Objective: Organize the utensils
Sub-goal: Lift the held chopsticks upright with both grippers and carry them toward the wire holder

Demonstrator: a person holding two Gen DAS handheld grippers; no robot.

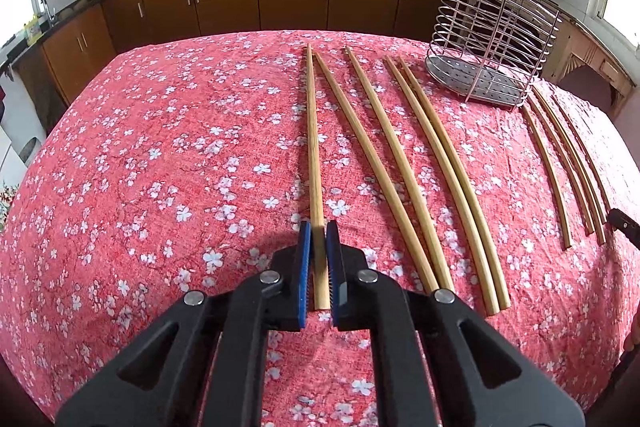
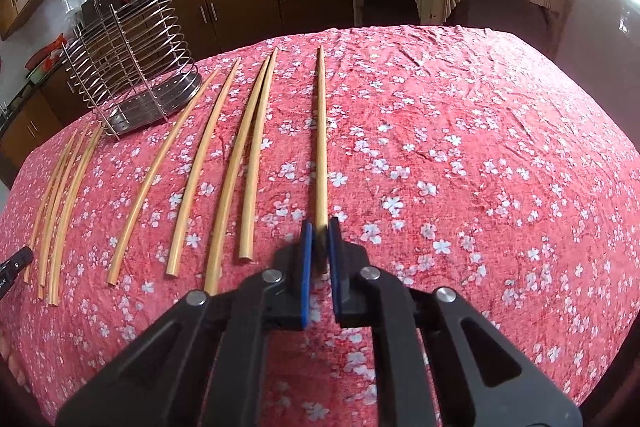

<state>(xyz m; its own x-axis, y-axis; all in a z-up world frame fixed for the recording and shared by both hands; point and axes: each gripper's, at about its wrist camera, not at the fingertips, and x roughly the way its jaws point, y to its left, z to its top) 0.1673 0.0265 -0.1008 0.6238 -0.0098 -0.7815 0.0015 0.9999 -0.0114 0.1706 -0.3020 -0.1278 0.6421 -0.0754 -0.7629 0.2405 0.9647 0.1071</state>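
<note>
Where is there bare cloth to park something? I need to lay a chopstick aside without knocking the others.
Free: the tablecloth left of the chopstick in the left gripper, and the cloth right of the chopstick in the right gripper. Crowded: the loose chopsticks between them, up to the wire rack.

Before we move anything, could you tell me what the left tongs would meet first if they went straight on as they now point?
The left tongs, shut on a chopstick, point down at the floral tablecloth; they would probably meet it first, along the chopstick.
</note>
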